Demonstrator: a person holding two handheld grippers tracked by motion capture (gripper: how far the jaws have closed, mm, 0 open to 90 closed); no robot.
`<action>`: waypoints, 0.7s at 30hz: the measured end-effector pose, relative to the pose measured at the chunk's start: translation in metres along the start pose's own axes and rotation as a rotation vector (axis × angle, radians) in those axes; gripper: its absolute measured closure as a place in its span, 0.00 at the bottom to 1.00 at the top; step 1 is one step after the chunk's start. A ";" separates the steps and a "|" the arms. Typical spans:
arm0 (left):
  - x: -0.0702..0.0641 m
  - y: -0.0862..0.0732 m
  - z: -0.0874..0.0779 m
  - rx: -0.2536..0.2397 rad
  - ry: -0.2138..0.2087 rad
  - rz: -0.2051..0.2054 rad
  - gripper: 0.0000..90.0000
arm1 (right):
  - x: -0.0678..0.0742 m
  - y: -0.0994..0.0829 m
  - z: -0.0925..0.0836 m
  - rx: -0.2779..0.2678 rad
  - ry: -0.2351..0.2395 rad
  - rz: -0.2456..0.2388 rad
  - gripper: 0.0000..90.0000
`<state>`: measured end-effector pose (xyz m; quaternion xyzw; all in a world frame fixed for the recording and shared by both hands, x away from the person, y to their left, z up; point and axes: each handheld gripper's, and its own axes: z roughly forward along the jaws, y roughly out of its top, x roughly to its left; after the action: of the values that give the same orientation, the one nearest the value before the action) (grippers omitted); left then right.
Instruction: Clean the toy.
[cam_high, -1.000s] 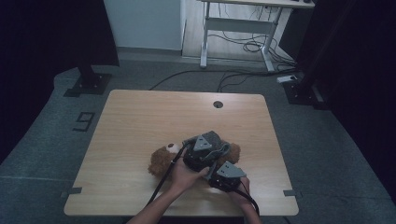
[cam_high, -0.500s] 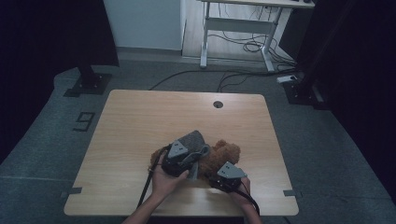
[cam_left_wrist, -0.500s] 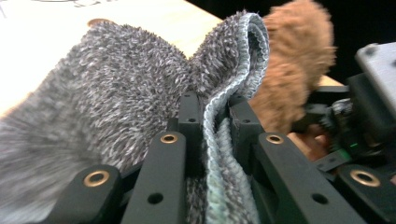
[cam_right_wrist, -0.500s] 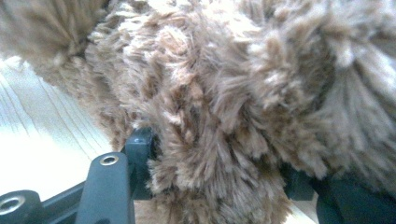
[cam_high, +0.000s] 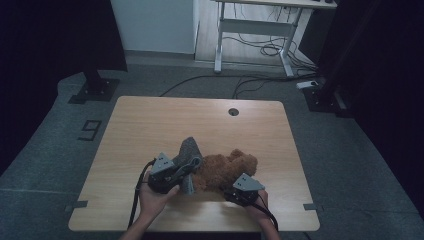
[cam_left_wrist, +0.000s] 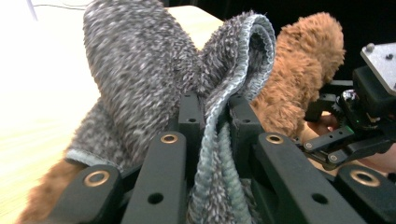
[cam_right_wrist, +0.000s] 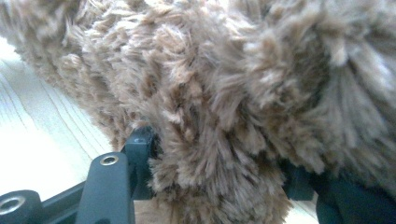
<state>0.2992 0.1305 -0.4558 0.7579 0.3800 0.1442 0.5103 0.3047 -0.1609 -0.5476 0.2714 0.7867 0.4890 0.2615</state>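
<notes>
Nearest to you, your right gripper (cam_high: 239, 192) sits at the near side of the brown plush bear (cam_high: 227, 170), and its jaws are pressed into the fur. In the right gripper view a thick tuft of the bear (cam_right_wrist: 224, 116) bulges between the two black jaws, so this tool is pinching the toy. The fur is long, shaggy and warm brown, with lighter tips where the light falls on it.

To the left of the bear, your left gripper (cam_high: 185, 172) is pressed together on a grey knitted garment (cam_high: 189, 156). In the left gripper view the ribbed hem of the garment (cam_left_wrist: 219, 140) runs straight down between the jaws, which stand very close, nearly touching each other. The knit is speckled grey and white and fuzzy, with a blue-grey edge, and it folds upward above the jaws in two lobes. One part of it lies against the bear.

The bear lies on the wooden table (cam_high: 165, 120), in the near half of it and a little right of the middle. Beyond the bear, near the far edge, the table has a small round cable hole (cam_high: 233, 111).
</notes>
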 end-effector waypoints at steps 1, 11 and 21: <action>0.001 0.001 -0.001 -0.003 0.003 -0.008 0.87 | 0.000 0.000 0.000 0.000 -0.002 0.003 0.47; -0.044 0.047 0.036 0.013 -0.067 0.083 0.86 | 0.001 0.001 0.003 0.005 -0.031 0.018 0.48; -0.086 0.045 0.105 0.157 -0.107 0.168 0.86 | -0.001 0.000 0.003 0.013 -0.029 0.032 0.49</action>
<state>0.3249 -0.0105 -0.4473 0.8312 0.2974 0.1158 0.4552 0.3078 -0.1599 -0.5482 0.2928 0.7814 0.4840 0.2634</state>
